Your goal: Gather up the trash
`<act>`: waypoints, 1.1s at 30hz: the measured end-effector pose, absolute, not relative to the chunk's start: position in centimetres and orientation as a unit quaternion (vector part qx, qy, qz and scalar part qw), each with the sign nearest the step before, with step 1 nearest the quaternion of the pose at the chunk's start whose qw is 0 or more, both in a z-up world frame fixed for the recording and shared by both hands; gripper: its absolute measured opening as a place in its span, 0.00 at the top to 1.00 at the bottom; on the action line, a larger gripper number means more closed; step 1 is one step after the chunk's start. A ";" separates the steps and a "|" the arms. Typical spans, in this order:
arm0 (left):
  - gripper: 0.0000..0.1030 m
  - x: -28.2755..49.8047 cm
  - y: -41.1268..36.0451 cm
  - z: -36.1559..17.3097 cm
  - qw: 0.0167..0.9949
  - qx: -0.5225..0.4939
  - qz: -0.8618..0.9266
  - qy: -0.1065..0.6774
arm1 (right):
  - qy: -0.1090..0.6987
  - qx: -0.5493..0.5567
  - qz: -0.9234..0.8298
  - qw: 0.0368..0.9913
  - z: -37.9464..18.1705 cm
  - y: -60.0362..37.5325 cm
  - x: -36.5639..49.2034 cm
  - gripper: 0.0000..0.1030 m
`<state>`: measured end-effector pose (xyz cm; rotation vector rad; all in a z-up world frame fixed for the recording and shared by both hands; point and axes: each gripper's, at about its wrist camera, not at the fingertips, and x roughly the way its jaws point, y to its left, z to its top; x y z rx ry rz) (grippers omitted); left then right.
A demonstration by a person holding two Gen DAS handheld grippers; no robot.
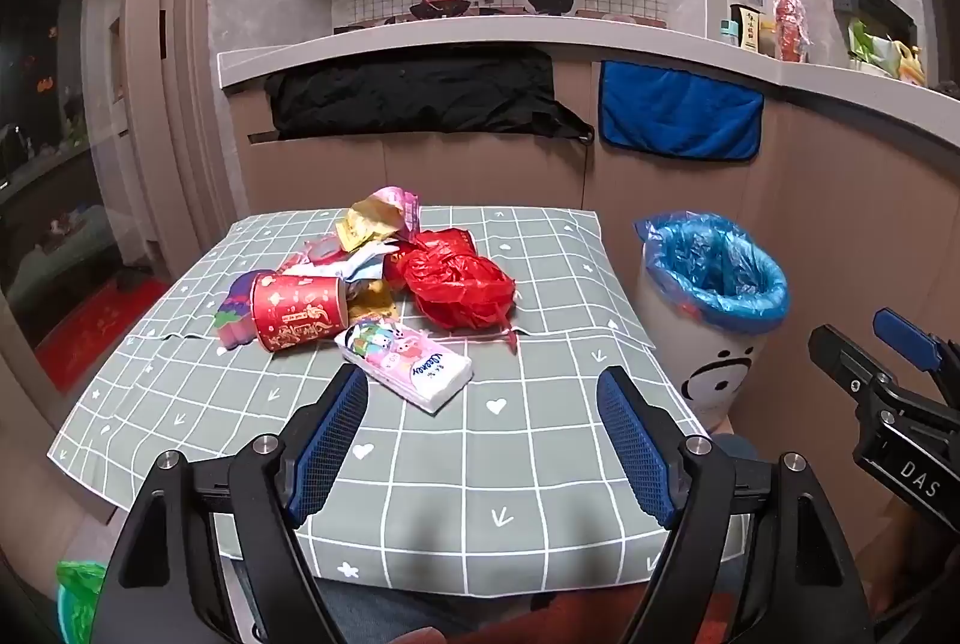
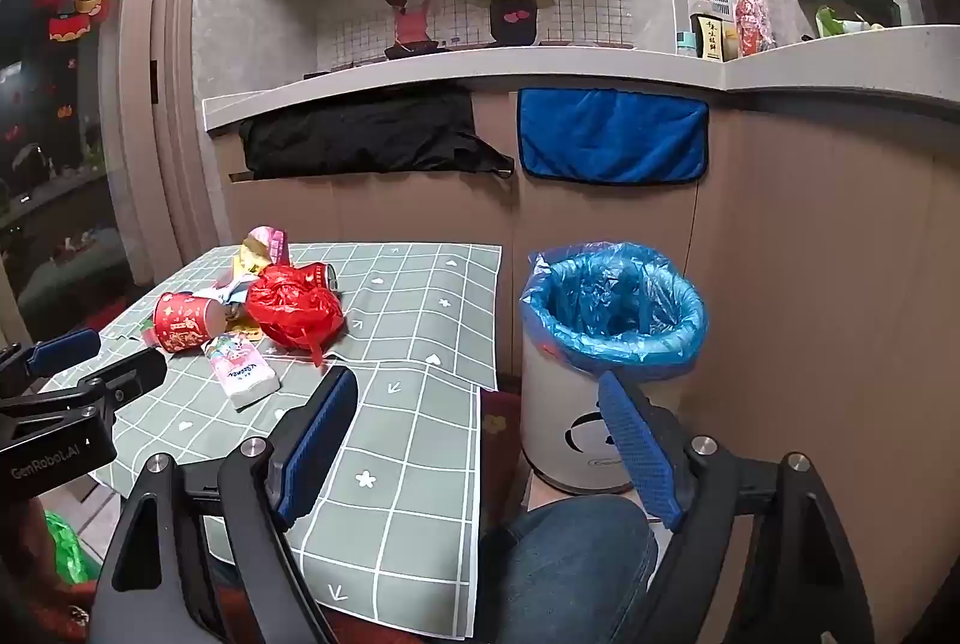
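A pile of trash lies on the grey checked tablecloth [image 1: 420,494]: a red paper cup [image 1: 297,311] on its side, a crumpled red plastic bag [image 1: 459,284], a pink-and-white tissue pack [image 1: 408,359], and crumpled yellow and pink wrappers [image 1: 384,218]. A white bin with a blue liner [image 1: 714,284] stands to the right of the table. My left gripper [image 1: 483,443] is open and empty, just short of the tissue pack. My right gripper [image 2: 480,449] is open and empty, over the table's right edge, near the bin [image 2: 612,320]. The pile also shows in the right wrist view [image 2: 294,308].
A counter wall stands behind the table with a black cloth [image 1: 414,95] and a blue towel [image 1: 678,110] hanging on it. Bottles [image 1: 789,20] stand on the counter. A person's knee in jeans [image 2: 570,554] is below the right gripper. A green bag [image 1: 78,596] lies at lower left.
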<state>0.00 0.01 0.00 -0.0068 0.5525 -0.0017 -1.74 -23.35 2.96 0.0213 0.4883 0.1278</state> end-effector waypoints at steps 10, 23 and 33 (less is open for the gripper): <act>0.24 0.0 0.1 0.1 0.962 -0.001 -0.001 0.272 | 0.245 0.013 0.060 0.968 3.0 -23.6 -1.5 0.22; 0.24 0.1 0.0 0.0 0.961 -0.001 -0.003 0.275 | 0.247 0.016 0.063 0.967 2.8 -23.8 -1.6 0.22; 0.24 0.1 0.0 0.0 0.961 -0.002 -0.003 0.275 | 0.248 0.015 0.064 0.967 2.8 -24.0 -1.6 0.22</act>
